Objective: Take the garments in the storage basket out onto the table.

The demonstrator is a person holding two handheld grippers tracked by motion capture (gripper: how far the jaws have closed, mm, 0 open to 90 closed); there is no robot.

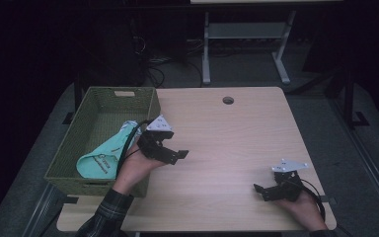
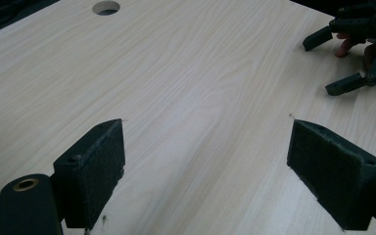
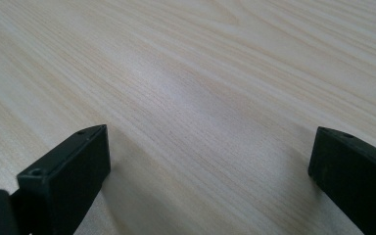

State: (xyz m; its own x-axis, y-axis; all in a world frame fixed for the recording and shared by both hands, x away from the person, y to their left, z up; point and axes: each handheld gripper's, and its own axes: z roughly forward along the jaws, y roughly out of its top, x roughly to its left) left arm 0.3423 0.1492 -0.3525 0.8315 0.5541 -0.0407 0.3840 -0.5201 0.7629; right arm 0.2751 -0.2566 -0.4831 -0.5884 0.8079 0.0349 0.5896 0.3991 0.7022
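**Both hand-held grippers released over bare bench, cloth in basket**

Left hand-held gripper (image 1: 178, 154): held by the left hand (image 1: 137, 170) just right of the basket's near corner, jaws pointing right across the bench. Jaws spread wide, nothing between them; in the left gripper view (image 2: 205, 171) only wood grain shows in the gap. Plaid sleeve (image 1: 106, 212) comes in from the bottom edge.

Right hand-held gripper (image 1: 262, 191): near the bench's front right corner, held low in the right hand (image 1: 303, 207), jaws pointing left. Also released, empty; the right gripper view (image 3: 208, 181) shows bare wood between the jaws. The two grippers are well apart, facing each other.

Task item: teal cloth (image 1: 103, 155) lies inside the green woven basket (image 1: 98, 101) at the bench's left edge, bunched toward the near right side, close behind the left gripper. No contact with either gripper.

Surface: light wood bench (image 1: 227, 143) with a round cable hole (image 1: 228, 100) near the far edge.

Room: dark, grey floor, a white-legged table frame (image 1: 246, 49) and loose cables (image 1: 153, 64) behind the bench.
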